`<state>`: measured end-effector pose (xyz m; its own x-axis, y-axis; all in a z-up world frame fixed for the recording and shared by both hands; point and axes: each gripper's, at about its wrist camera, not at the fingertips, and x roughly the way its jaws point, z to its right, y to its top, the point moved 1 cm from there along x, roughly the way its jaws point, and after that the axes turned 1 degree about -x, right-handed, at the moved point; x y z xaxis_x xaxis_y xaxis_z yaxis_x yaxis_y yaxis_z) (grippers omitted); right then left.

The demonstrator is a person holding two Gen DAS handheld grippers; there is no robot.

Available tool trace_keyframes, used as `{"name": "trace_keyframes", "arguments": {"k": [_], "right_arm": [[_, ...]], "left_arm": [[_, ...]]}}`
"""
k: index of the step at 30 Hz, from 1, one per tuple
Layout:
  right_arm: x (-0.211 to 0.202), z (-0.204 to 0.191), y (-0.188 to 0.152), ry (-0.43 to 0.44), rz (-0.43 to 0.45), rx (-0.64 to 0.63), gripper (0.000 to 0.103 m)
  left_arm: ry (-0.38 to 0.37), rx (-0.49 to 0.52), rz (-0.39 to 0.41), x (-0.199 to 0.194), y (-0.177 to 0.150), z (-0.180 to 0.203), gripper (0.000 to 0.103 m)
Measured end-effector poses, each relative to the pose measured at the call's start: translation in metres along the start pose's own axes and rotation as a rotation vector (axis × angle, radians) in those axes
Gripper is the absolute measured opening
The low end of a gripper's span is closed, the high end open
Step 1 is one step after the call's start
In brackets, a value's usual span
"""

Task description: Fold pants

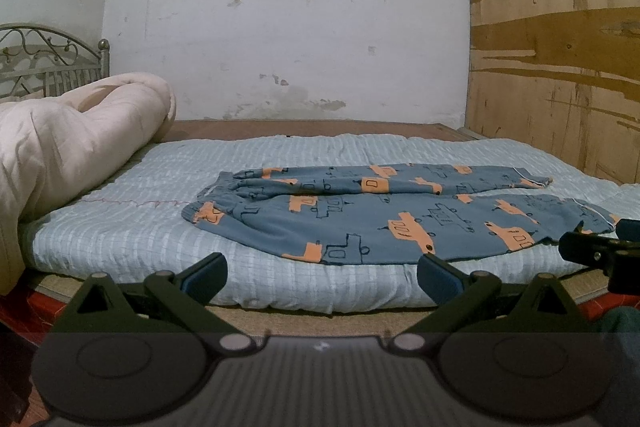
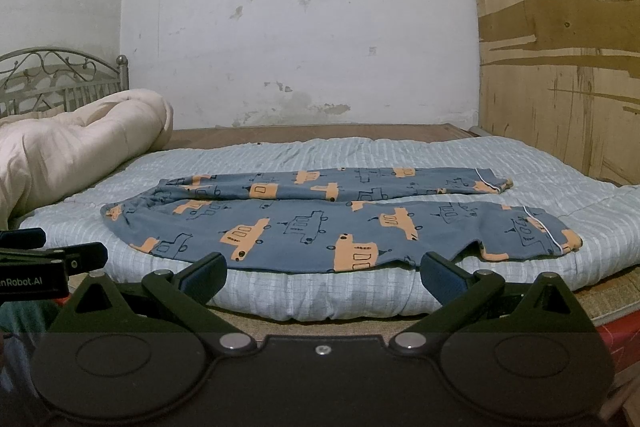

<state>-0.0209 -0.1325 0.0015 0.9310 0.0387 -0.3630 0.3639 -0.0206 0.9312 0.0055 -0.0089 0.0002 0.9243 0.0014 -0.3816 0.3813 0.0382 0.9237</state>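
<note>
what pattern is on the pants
Blue pants printed with orange and dark-outlined vehicles; clearest in the right wrist view.

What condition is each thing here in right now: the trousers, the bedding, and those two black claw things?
Pants: spread flat on the bed, legs side by side, unfolded.
Left tool: open, empty, short of the pants.
Right tool: open, empty, at the pants' near edge.
Blue quilt: laid flat under the pants.
Beige comforter: bunched up at the left end of the bed.
</note>
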Motion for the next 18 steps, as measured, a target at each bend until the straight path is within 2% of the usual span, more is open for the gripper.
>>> {"name": "trace_keyframes", "arguments": {"k": [18], "right_arm": [[0.0009,-0.0007,-0.001,-0.001,-0.002,-0.001,0.102]], "left_arm": [[-0.01,0.002,-0.007,0.0032,-0.0035,-0.0028,0.102]]}}
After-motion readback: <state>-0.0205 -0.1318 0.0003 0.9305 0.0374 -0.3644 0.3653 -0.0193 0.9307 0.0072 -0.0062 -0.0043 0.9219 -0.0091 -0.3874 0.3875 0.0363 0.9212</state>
